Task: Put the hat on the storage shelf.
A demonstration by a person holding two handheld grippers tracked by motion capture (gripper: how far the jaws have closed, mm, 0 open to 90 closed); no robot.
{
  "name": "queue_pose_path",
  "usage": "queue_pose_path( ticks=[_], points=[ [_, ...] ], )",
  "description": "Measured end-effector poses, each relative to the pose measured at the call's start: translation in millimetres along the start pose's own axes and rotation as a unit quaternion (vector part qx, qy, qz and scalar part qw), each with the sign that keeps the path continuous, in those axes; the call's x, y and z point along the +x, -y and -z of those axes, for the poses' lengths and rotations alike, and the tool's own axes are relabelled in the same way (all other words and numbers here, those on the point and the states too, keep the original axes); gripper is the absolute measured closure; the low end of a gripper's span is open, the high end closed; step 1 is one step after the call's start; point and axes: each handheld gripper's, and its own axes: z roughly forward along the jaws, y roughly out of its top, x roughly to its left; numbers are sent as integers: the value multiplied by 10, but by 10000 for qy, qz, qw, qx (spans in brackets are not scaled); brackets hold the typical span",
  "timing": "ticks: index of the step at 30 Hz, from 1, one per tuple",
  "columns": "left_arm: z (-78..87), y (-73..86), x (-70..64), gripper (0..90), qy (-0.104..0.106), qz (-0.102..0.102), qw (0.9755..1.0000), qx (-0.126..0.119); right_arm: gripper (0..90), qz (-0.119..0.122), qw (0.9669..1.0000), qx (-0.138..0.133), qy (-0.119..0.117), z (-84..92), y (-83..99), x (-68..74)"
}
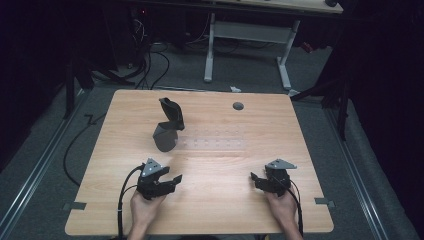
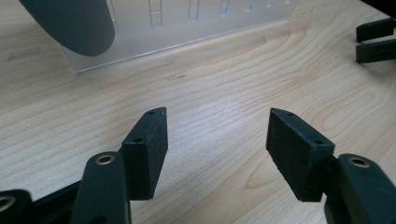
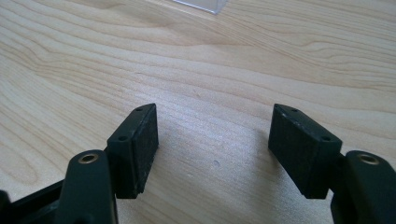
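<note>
A dark grey, cone-like object (image 1: 166,135) stands on the left half of the wooden table (image 1: 225,210), with a darker curved piece (image 1: 171,112) rising from its top. Right of it lies a clear plastic plate with slots (image 1: 215,142). My left gripper (image 1: 174,181) is near the front edge, open, pointing right and toward the plate. In the left gripper view its pads (image 2: 217,116) stand apart over bare wood, with the clear plate (image 2: 187,23) and grey object (image 2: 74,23) beyond. My right gripper (image 1: 254,180) is at the front right, pointing left. It is open (image 3: 215,112) and holds nothing.
A small grey round cap (image 1: 238,105) sits in the tabletop at the back right. The right gripper's jaws (image 2: 376,39) show at the far right of the left gripper view. A corner of the clear plate (image 3: 205,4) tops the right gripper view. Cables (image 1: 150,70) and a white desk frame (image 1: 247,40) lie beyond the table.
</note>
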Motion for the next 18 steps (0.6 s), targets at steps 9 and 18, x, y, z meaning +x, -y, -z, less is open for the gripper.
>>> queue_pose_path(
  ticks=[9, 18],
  points=[
    [-139, 151, 32, 391, -282, -303, 9990, 161, 334, -1, 10000, 0, -1, 0, 0, 0],
    [-247, 261, 35, 379, -546, -731, 9956, 223, 334, 1, 10000, -1, -1, 0, 0, 0]
  ],
)
